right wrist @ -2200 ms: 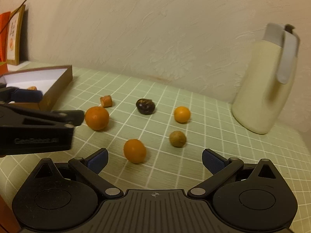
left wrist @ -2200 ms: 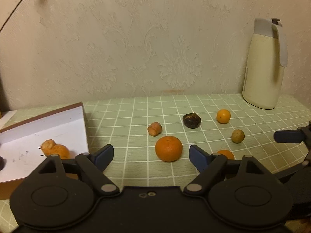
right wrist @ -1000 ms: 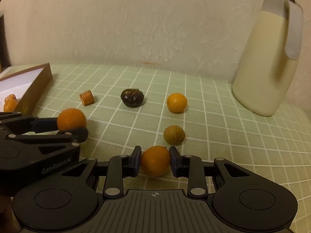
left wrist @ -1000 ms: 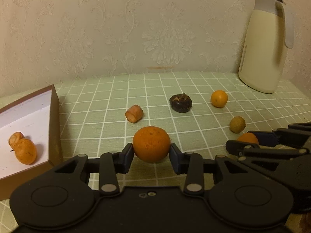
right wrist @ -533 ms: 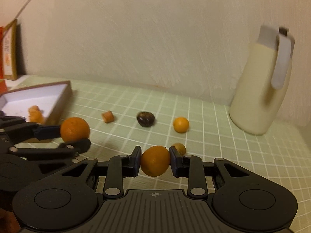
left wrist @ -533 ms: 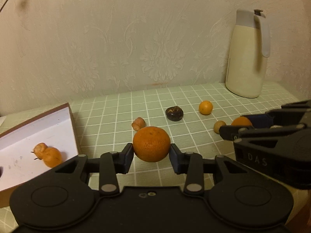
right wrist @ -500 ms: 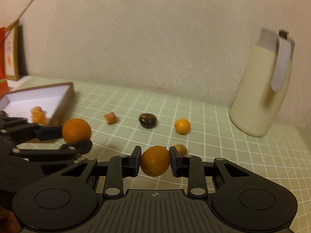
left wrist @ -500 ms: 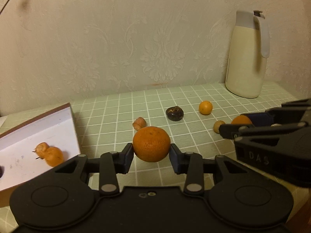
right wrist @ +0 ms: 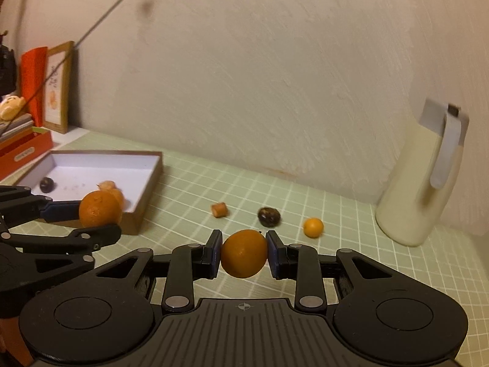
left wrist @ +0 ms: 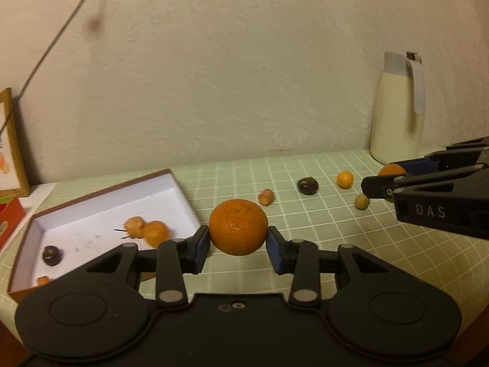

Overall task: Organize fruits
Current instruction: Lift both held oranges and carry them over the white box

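Both grippers have lifted up off the counter (left wrist: 321, 232) since a moment ago, and each one carries a fruit. Left gripper (left wrist: 238, 246) has its jaws squeezed on the big orange (left wrist: 238, 227), which hangs in the air just beside the box (left wrist: 180, 189). Right gripper (right wrist: 243, 258) has its jaws squeezed on a smaller orange fruit (right wrist: 243, 253), farther from the box.

A few fruits already lie in the box. Four little ones are left on the counter: a stubby orange piece (left wrist: 265, 197), a dark fruit (left wrist: 307, 185), a small orange ball (left wrist: 345, 179) and a greenish ball (left wrist: 362, 201).

A tall cream jug (left wrist: 397, 116) stands at the back, well apart from the box. Nothing blocks the way to the box, but the two grippers are close together and could bump.
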Demonstrator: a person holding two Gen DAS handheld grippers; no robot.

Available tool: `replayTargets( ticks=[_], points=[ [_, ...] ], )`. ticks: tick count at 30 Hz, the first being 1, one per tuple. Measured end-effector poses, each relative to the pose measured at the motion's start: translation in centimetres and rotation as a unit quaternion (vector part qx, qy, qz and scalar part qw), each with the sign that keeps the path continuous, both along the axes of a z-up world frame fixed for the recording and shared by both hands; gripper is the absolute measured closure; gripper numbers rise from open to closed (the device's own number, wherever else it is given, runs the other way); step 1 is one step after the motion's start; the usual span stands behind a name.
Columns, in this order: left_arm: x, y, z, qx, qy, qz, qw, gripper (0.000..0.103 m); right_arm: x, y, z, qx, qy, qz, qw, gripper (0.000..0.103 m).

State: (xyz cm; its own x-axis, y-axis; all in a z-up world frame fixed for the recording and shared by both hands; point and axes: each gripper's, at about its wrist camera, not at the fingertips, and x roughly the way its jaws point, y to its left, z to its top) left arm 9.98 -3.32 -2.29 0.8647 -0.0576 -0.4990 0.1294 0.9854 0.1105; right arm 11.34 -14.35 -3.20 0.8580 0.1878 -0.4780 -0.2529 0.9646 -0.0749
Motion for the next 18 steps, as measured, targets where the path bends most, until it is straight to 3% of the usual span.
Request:
replayTargets(
  ticks=[18],
  points=[
    [-3.0, 7.1, 2.1, 0.001, -0.040, 0.074, 0.9964, 0.073, -1.5, 7.9, 2.0, 0.005, -0.051, 0.103, 0.993, 0.072]
  ],
)
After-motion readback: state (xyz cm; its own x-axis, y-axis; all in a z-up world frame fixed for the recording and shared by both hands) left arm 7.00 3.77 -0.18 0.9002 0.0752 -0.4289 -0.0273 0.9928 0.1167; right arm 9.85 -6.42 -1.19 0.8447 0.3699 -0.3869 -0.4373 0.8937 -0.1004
